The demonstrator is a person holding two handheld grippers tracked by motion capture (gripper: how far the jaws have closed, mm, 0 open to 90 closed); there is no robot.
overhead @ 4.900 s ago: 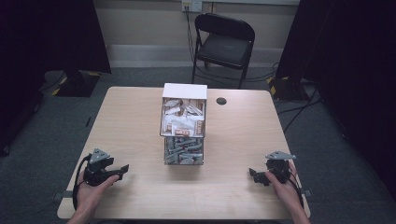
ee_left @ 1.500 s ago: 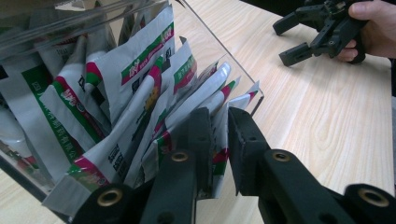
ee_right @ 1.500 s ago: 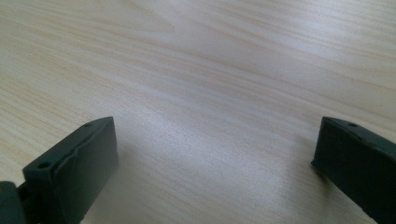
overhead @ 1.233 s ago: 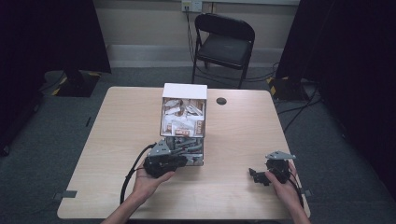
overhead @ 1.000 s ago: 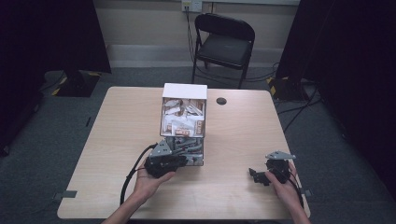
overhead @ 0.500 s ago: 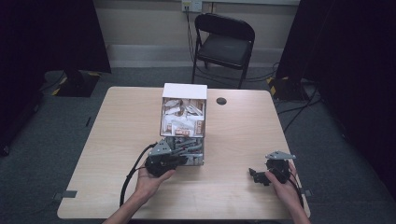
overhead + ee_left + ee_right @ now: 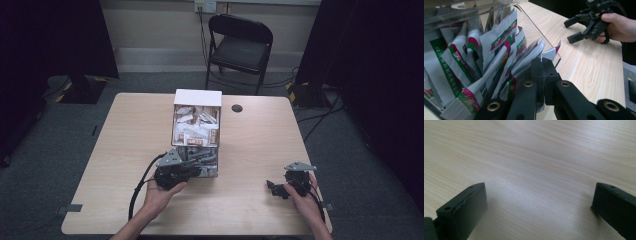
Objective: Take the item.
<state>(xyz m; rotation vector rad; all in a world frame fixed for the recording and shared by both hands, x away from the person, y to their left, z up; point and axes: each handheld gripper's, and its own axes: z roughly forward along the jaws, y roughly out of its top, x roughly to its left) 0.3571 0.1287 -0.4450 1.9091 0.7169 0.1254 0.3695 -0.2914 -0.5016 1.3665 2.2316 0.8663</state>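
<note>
A clear-fronted dispenser box (image 7: 214, 172) stands mid-table, packed with white sachets printed green and red (image 7: 499, 42). My left gripper (image 7: 196, 168) reaches into its lower front bin. Its jaws (image 7: 543, 72) are pressed together on the edge of one sachet (image 7: 541, 106) at the bin's open corner. My right gripper (image 7: 273, 189) rests on the table at the near right, held by a hand, and it is also seen from the left gripper view (image 7: 574, 31). Its jaws stand wide open (image 7: 539, 202) over bare wood with nothing between them.
The box's upper part (image 7: 196, 97) is white and holds brown-and-white packets (image 7: 196, 131). A small black disc (image 7: 237, 108) lies on the table (image 7: 125, 130) behind the box. A black folding chair (image 7: 240, 47) stands beyond the far edge.
Since the earliest frame my left hand has come from the table's near left to the box front. Over the last second nothing visibly moves. The right hand has stayed put.
</note>
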